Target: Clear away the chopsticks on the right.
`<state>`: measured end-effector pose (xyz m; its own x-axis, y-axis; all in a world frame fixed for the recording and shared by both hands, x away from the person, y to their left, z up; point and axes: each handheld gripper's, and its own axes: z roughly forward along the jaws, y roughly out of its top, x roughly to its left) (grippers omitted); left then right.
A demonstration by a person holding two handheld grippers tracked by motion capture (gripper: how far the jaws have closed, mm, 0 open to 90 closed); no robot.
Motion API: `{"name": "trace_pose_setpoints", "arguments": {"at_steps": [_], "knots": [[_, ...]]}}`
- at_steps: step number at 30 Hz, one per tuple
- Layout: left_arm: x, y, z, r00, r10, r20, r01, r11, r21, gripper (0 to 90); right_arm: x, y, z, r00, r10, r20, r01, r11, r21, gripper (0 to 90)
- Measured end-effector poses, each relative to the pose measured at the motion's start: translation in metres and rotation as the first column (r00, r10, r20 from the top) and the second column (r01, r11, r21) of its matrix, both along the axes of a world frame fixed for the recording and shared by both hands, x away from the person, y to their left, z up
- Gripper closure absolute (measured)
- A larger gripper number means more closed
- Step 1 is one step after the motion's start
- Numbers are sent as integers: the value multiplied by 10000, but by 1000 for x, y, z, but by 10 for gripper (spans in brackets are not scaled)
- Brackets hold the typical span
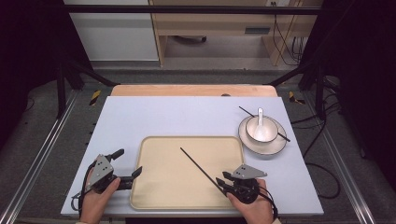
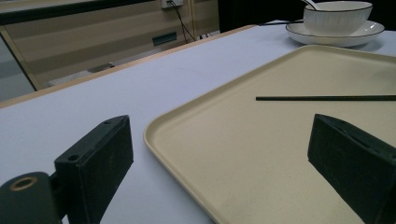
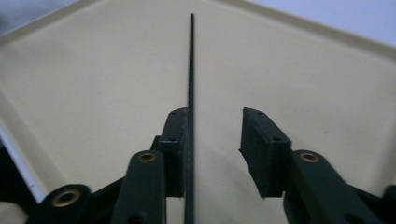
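Note:
A cream tray (image 1: 177, 186) lies at the table's near middle with one thin black chopstick (image 1: 198, 168) lying diagonally on it. My right gripper (image 1: 222, 178) sits at the chopstick's near end. In the right gripper view its jaws (image 3: 215, 114) stand apart, and the chopstick (image 3: 191, 60) runs along the inner face of the left jaw with a gap to the right jaw. My left gripper (image 1: 130, 161) rests at the tray's left edge, open wide. In the left gripper view its jaws (image 2: 222, 126) straddle the tray's rim (image 2: 159, 130), with the chopstick (image 2: 327, 98) farther off.
At the back right a white bowl (image 1: 261, 130) stands on a plate (image 1: 280, 142), with a white spoon (image 1: 260, 116) in the bowl and a second black chopstick (image 1: 247, 112) laid across it. A wooden strip borders the table's far edge.

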<state>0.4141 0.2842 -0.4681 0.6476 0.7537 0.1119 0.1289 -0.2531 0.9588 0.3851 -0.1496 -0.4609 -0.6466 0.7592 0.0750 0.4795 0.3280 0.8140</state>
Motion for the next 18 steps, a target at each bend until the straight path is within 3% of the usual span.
{"name": "trace_pose_setpoints", "arguments": {"at_steps": [3,7,8,10,11,13,17,18], "knots": [[0,0,0,10000,15,-7,-15,10000,-1,65,2,-4,4,9983,-399,432,416,9983,-407,468],[0,0,0,10000,6,19,-6,10000,-2,65,1,-11,11,9929,-788,892,812,9964,-240,369],[0,0,0,10000,-11,19,11,10000,37,65,0,-18,18,9826,-1180,1437,1248,9914,-388,300],[0,-1,0,10000,-6,15,6,9999,132,64,0,-23,24,9727,-1518,1757,1624,9856,-477,253],[0,-1,0,10000,-6,15,6,9999,132,62,0,-23,24,9727,-1518,1757,1624,9856,-477,253],[0,-1,0,10000,18,-3,-18,10000,81,50,0,-35,34,9548,-1884,2300,2063,9769,-564,191],[0,1,0,10000,22,1,-22,10000,-16,45,1,-54,40,9480,-1918,2541,2129,9754,-579,201],[0,2,-1,10000,-14,-91,13,9998,-183,41,2,-68,45,9408,-2189,2590,2331,9721,-252,207]]}}
